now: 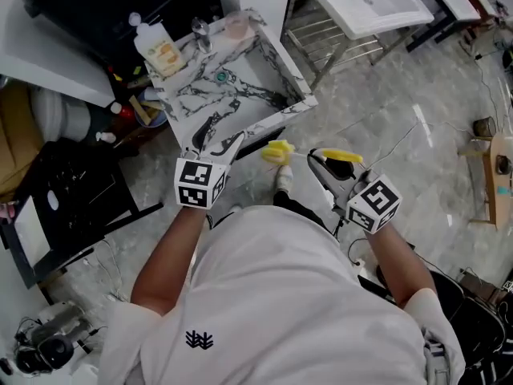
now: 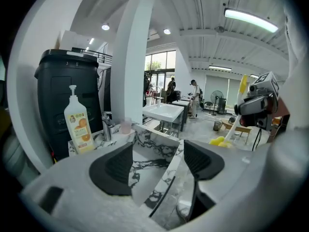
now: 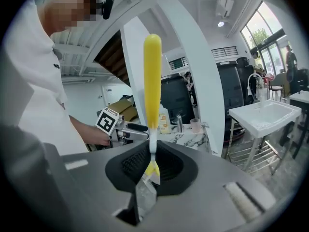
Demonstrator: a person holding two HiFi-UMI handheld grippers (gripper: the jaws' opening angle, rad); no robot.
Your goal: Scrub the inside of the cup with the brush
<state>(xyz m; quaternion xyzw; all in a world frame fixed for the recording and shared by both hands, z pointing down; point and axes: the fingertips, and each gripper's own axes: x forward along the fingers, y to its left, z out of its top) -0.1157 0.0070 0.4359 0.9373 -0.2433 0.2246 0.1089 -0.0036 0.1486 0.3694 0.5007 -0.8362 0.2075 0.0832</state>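
My right gripper (image 1: 325, 164) (image 3: 152, 166) is shut on a yellow brush (image 3: 152, 81) with a thin white neck. The brush's yellow head (image 1: 278, 152) sticks out to the left of the jaws, in front of the sink. A pale pink cup (image 1: 236, 26) (image 2: 126, 126) (image 3: 195, 125) stands upright on the far corner of the marble sink's rim (image 1: 282, 117), beside the faucet (image 1: 200, 32). My left gripper (image 1: 218, 141) (image 2: 157, 161) is open and empty, at the sink's near edge and well short of the cup. The left gripper view also catches the right gripper (image 2: 256, 105).
An orange-label soap bottle (image 1: 159, 48) (image 2: 77, 124) stands on the sink's back ledge. A black bin (image 2: 63, 95) is behind it. A second white sink (image 1: 369, 2) on a metal frame stands to the right. A black crate (image 1: 72, 191) sits left on the floor. Cables lie at right.
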